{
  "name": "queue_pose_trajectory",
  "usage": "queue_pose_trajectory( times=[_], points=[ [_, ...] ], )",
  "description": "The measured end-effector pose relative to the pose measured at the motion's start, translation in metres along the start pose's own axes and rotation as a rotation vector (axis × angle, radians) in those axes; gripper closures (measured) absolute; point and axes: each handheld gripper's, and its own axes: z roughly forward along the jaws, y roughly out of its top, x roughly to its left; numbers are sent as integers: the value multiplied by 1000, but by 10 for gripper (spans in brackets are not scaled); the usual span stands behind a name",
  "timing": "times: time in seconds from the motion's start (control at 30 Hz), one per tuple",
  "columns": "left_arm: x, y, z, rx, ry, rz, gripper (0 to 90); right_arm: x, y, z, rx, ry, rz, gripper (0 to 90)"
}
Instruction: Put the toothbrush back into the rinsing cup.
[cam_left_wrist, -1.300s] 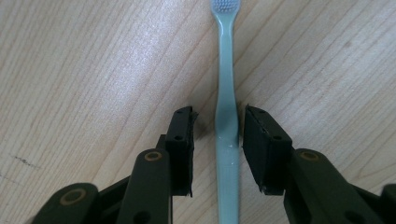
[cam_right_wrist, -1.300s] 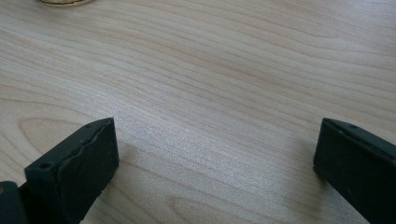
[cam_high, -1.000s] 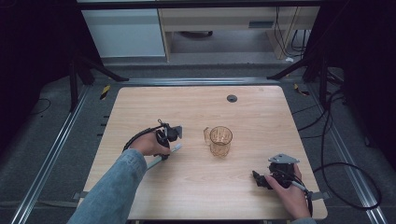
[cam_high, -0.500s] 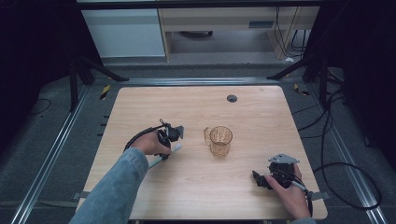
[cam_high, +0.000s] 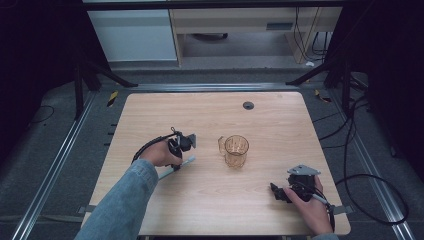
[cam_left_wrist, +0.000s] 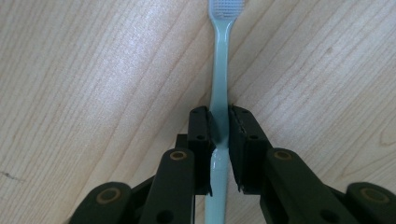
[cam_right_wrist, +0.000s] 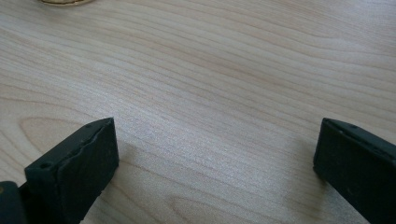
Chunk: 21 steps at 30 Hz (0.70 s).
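1. Right gripper rests near the table's near right corner, jaws spread wide with only bare wood between them in the right gripper view. It's idle; best kept parked there, out of the way.
2. Left gripper sits left of centre, toward the table's left edge. Its jaws have just been closing and now pinch the toothbrush handle; in the left gripper view both pads press the pale green handle at mid-length, bristle head pointing away.
3. The toothbrush lies flat on the wood, just beside the person's left hand, well apart from the near edge.
4. Likely step: lift the toothbrush and carry it to the cup. Grip looks centred across the pads, so lift straight up before any swing, else the head may drag on the wood.
5. The cup stands upright near the table's middle, right of the left gripper and apart from it. It's light-looking; come in from above, tilt the toothbrush upright, don't knock the rim.
6. A small dark round fitting sits near the far edge, no concern.
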Motion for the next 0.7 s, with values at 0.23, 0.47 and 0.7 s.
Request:
queue_pose_trajectory(
  times=[0.23, 0.47, 0.7],
  points=[
    [5, -4, -1, -26, 7, -7, 785, 0, 0, 0, 0, 0, 2, 4],
    [6, -12, -19, -108, 6, -12, 786, 0, 0, 0, 1, -1, 2, 4],
    [7, -22, -35, -203, -6, -20, 786, 0, 0, 0, 1, -1, 1, 4]
  ],
)
